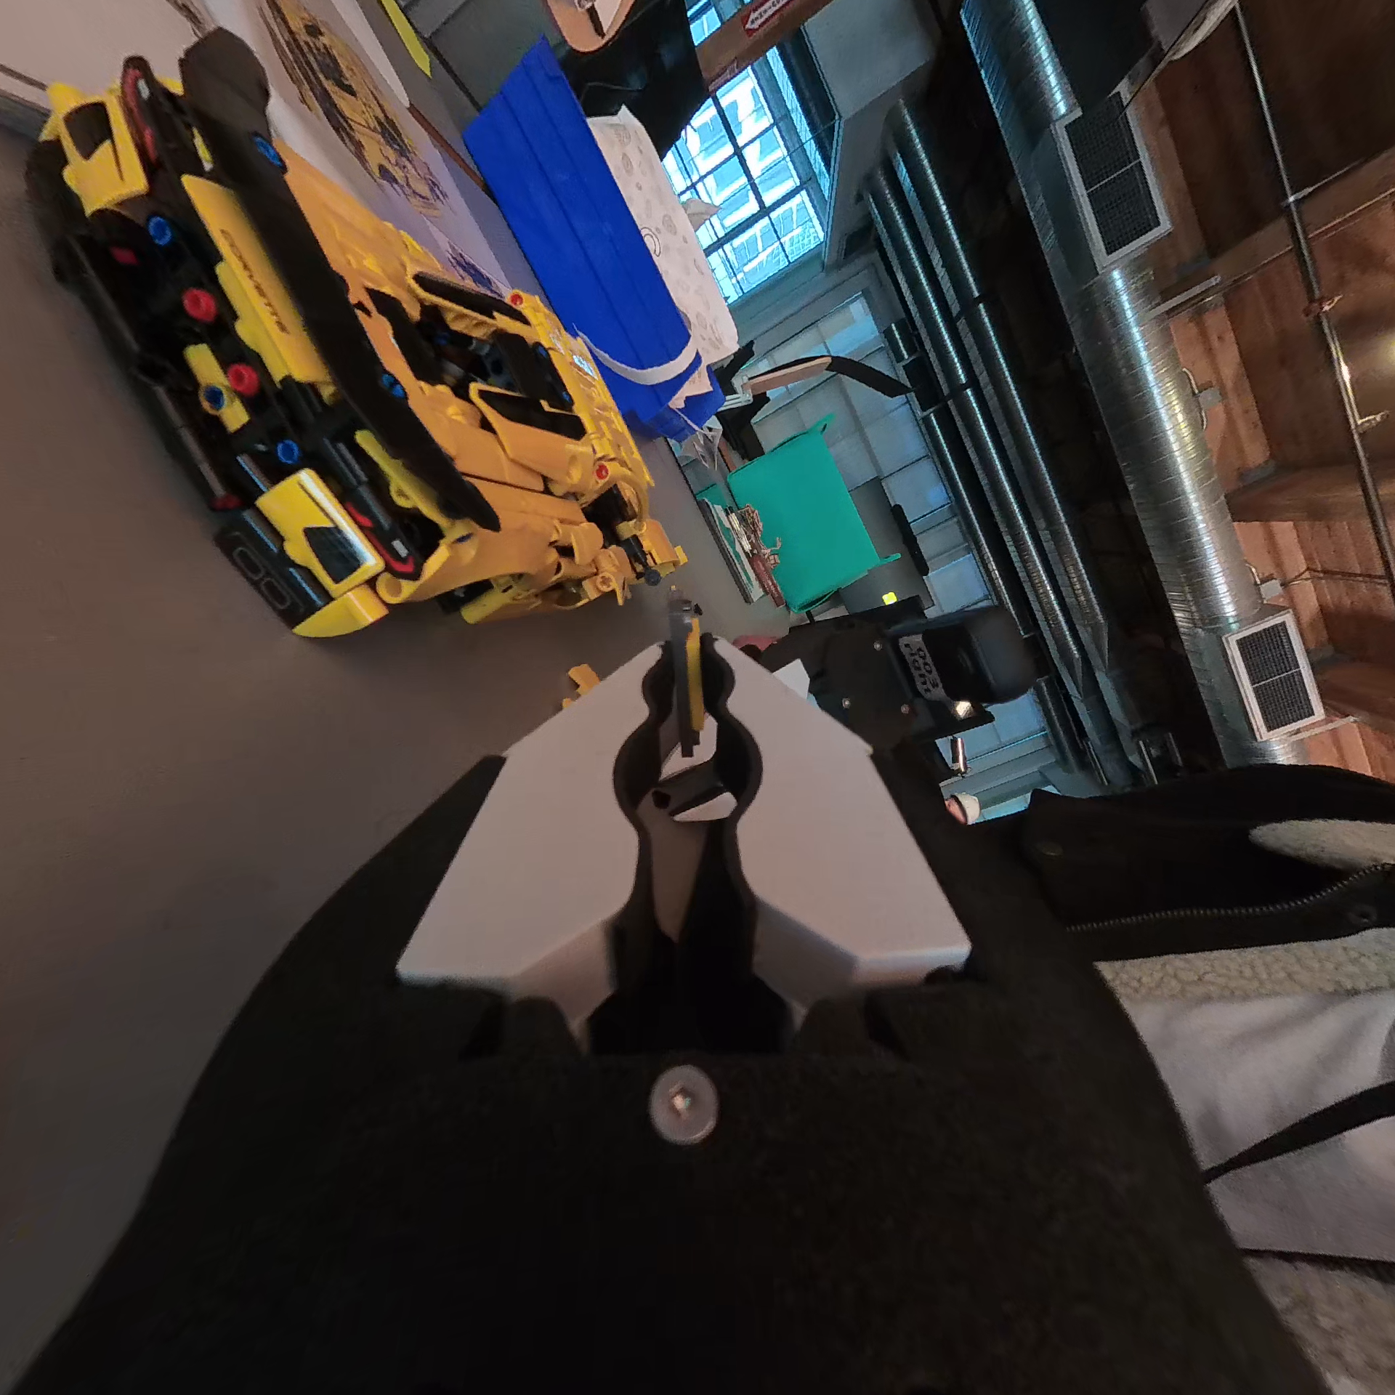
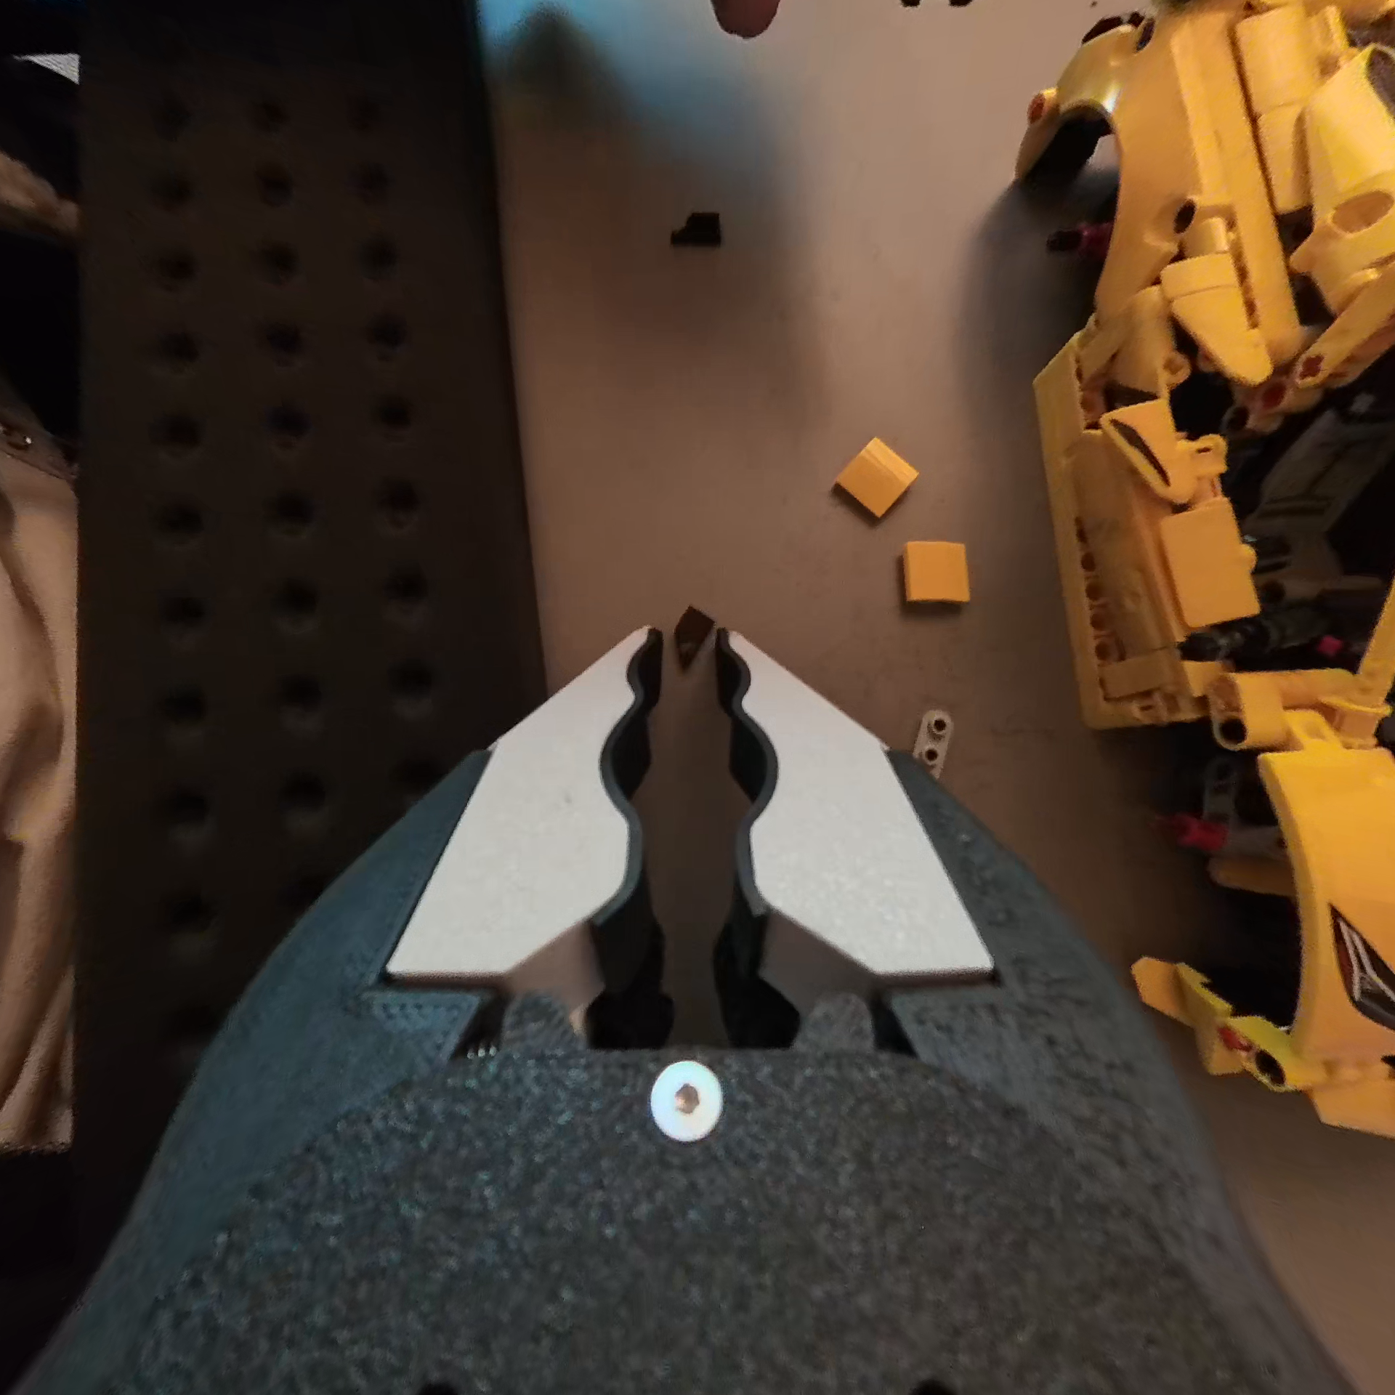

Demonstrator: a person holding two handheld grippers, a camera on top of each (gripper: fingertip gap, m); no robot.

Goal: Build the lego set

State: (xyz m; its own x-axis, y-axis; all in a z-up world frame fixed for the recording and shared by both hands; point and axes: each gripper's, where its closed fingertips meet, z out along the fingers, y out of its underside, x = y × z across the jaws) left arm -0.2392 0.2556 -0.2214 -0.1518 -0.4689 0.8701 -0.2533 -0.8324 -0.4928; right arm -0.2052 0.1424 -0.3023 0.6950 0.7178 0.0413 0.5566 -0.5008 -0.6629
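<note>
Glossy plastic car (image 1: 324,392) on matt grey table (image 1: 151,755); ribbed metal ducts (image 1: 1147,423).

left wrist: rolled, low over table | right wrist: top-down, close | shared: yellow car (image 1: 332,377) (image 2: 1238,528)

Grey table (image 2: 679,423), yellow car (image 2: 1208,528), 2 tiles (image 2: 876,477)

Each handheld gripper, the left gripper (image 1: 685,649) and the right gripper (image 2: 685,642), has a grainy black printed body with one silver hex screw set in the middle. Two pale grey wedge-shaped fingers (image 2: 543,815) taper forward to a point, each lined inside with wavy black rubber pads (image 2: 630,755). The person wears a dark zipped jacket (image 1: 1208,853) over pale clothing.
</note>
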